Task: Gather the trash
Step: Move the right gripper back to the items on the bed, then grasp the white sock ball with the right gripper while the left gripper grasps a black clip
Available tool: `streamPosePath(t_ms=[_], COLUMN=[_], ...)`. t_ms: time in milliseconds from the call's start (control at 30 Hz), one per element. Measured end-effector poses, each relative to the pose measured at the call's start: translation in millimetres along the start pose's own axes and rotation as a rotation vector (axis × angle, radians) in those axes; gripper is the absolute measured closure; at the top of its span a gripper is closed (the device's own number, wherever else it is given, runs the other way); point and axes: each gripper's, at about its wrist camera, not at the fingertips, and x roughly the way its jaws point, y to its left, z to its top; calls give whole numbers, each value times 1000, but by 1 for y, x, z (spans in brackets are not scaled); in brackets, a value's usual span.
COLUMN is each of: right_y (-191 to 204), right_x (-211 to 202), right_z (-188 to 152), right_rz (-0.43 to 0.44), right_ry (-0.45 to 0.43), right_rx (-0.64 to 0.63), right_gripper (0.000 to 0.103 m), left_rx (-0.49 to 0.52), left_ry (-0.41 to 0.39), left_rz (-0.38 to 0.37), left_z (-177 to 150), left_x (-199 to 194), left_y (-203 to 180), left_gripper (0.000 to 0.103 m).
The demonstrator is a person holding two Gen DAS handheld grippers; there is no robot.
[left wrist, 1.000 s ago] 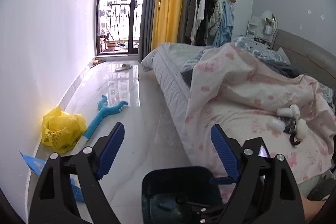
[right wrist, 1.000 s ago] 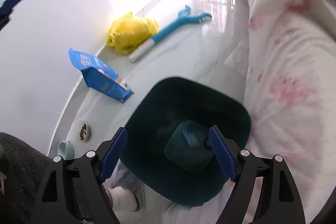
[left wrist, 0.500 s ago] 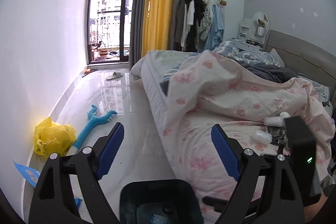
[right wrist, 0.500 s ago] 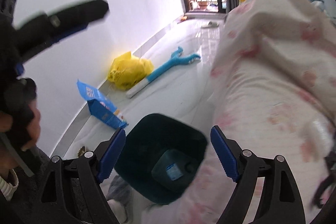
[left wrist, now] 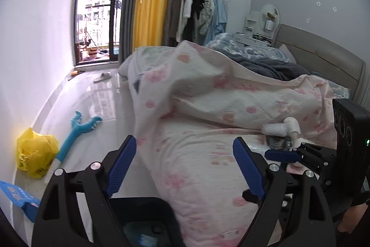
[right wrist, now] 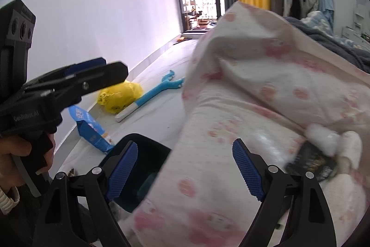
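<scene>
Both grippers are held wide and empty over the bed edge, trash lying ahead.

The left gripper [left wrist: 185,161] and the right gripper [right wrist: 185,162] are each seen with blue-padded jaws spread wide, nothing gripped. A dark glossy snack wrapper [right wrist: 311,162] and crumpled white tissue wads [right wrist: 323,137] are found on the pink paw-print quilt [right wrist: 266,94], ahead and to the right of the right gripper. A raised fold of that quilt is set across the middle of both views, and the far bed is screened by it. The dark green plastic bin [right wrist: 148,154] is wedged against the bed side; its inside is shown only partly. On the glossy white floor [left wrist: 92,108], a yellow plastic bag [left wrist: 34,155], a blue claw-shaped stick [left wrist: 76,129] and a blue paper packet [right wrist: 90,129] are strewn near the wall. Only the left view takes in the grey headboard [left wrist: 323,54]; only the right view catches the left gripper from the side.
</scene>
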Motion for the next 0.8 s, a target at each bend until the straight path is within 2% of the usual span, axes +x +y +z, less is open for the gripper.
streamPosePath(t_ms=[267,467,600,800], right_y=[-42,-85,-108,-131], right_x=[-30,-47,-55,-55], right_z=[-11,-18,-29,-42], right_rz=[-62,-100,-109,-139], right_ry=[-37,-55,-51,-22], right_rx=[33,98,160,170], right_gripper=[17,16,16,16], left_rx=[44,27,29,29], left_ry=[45,86,107,125], left_rz=[-46,-100,-137,-172], left_z=[-10,-18,-22,-25], left_x=[22,40,49,60], left_y=[-37,-57,-72,-91], left_gripper=[15,15,15,14])
